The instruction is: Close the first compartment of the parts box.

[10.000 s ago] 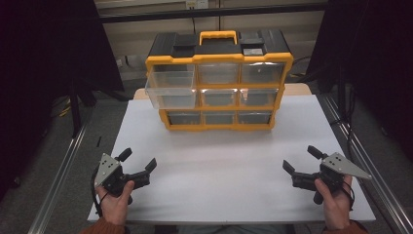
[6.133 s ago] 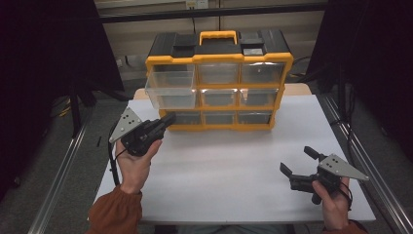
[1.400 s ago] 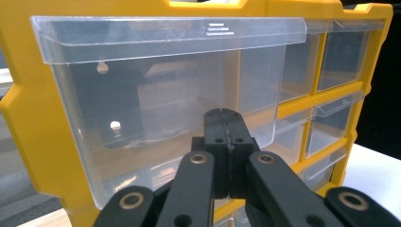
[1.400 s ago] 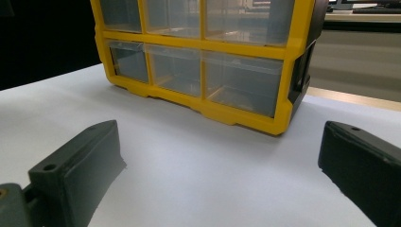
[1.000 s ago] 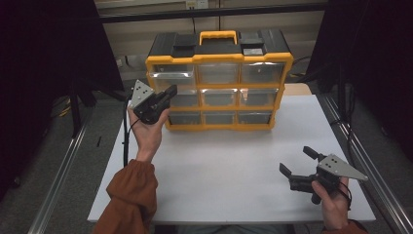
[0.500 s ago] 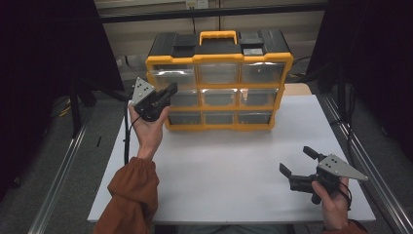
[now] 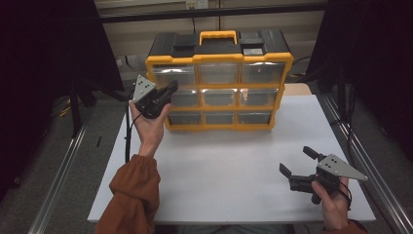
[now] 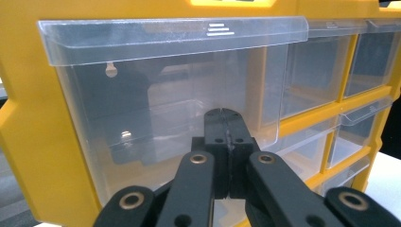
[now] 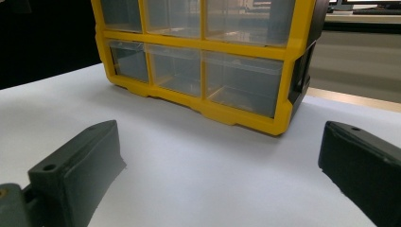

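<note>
A yellow and black drawer cabinet (image 7: pixel 219 58) with clear drawers stands at the back of the white table (image 7: pixel 219 165). My left gripper (image 7: pixel 171 89) is held up at the cabinet's left column. Its jaws are shut and empty. In the left gripper view its tips (image 8: pixel 226 113) sit just before a clear left-column drawer (image 8: pixel 156 94), which sticks out a little from the yellow frame (image 8: pixel 28 142). My right gripper (image 7: pixel 296 160) rests open near the table's front right. In the right gripper view this gripper (image 9: pixel 220 137) faces the cabinet (image 9: pixel 203 45) across bare table.
Metal rails run along both sides of the table (image 7: pixel 63 190). A black cable (image 7: pixel 128 131) hangs from the left gripper. The person's orange sleeve (image 7: pixel 134 190) crosses the table's front left. Dark curtains stand to both sides.
Over ten seconds the left gripper rose from the table's front left to the cabinet's left drawers and shut. In the last second it barely moved. The right gripper stayed put.
</note>
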### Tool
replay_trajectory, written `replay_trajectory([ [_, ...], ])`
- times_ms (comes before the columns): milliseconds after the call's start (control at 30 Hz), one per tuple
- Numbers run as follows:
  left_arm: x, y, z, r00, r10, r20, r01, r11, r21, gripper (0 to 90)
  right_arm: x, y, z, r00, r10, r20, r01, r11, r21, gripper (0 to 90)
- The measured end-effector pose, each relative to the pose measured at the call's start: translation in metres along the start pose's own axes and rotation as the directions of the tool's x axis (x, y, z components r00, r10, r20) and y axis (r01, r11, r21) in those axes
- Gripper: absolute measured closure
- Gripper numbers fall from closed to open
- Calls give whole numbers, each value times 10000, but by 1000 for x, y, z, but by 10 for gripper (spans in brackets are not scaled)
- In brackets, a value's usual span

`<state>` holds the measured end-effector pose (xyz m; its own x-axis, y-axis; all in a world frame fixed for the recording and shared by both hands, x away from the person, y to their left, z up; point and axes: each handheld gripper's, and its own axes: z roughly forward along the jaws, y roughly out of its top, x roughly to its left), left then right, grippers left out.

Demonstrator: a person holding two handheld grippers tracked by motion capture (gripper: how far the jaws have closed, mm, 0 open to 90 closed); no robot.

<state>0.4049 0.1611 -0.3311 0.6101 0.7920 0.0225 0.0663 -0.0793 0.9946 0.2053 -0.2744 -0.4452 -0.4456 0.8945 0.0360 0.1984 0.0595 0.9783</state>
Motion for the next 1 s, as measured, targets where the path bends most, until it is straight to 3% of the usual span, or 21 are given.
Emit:
replay_trajectory([
  [1000, 7, 3, 12, 9995, 137, -273, -130, 9996, 270, 900, 0, 0, 0, 10000, -10, -60, 10, 10000, -10, 1],
])
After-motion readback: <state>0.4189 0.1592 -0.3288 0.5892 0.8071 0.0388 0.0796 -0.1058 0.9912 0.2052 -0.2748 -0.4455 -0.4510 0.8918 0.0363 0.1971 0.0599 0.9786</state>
